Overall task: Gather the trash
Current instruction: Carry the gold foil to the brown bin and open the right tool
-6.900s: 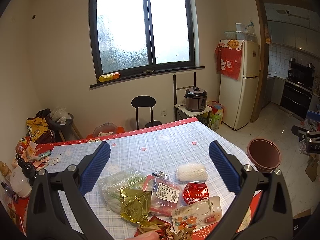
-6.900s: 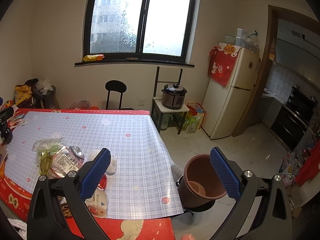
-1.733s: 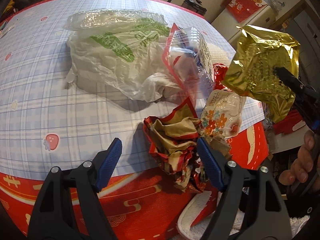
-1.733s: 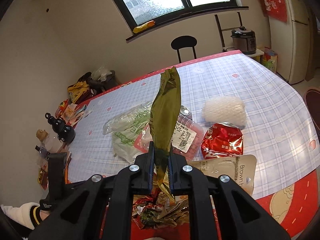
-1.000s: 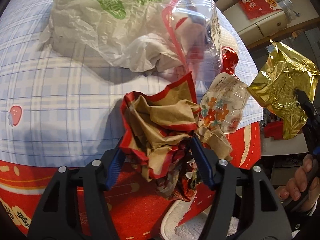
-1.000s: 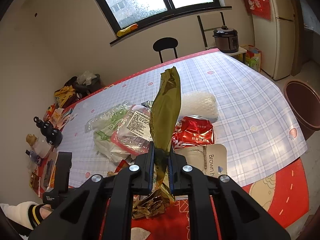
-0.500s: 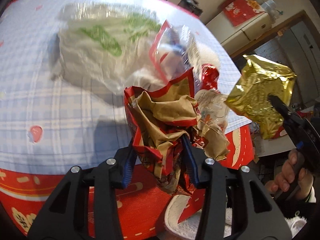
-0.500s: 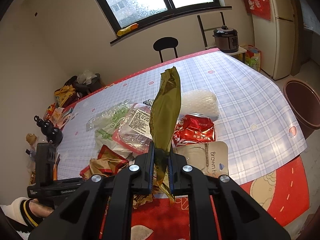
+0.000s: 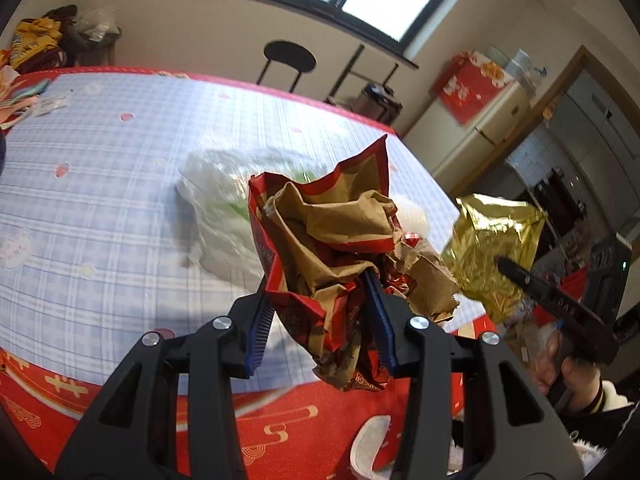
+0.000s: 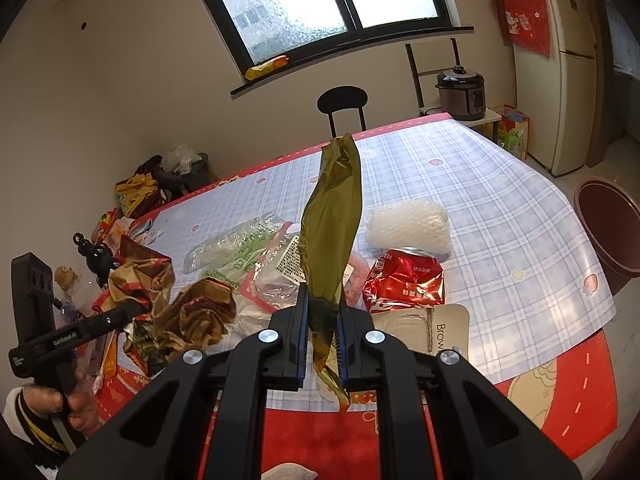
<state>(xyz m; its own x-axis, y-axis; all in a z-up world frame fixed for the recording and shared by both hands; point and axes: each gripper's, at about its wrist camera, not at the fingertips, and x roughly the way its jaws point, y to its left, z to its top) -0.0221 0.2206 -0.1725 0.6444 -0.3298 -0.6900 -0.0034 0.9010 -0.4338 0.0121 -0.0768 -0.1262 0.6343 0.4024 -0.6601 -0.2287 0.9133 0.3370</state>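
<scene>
Left wrist view: the left gripper [image 9: 320, 316] squeezes a crumpled red and brown wrapper [image 9: 332, 248], lifted off the surface [image 9: 100, 168]. The plastic bag [image 9: 220, 216] below looks blurry, maybe still lying flat. To the right, the gold bag [image 9: 496, 248] hangs in the right gripper [image 9: 516, 274].

Right wrist view: the right gripper [image 10: 322, 340] pinches the gold bag [image 10: 332, 224] tight; it stands tall between the fingers. The bin [image 10: 608, 224] sits on the floor past the surface's right edge, nearer this hand. A red can [image 10: 404, 280] and white wrap [image 10: 408, 228] lie ahead.
</scene>
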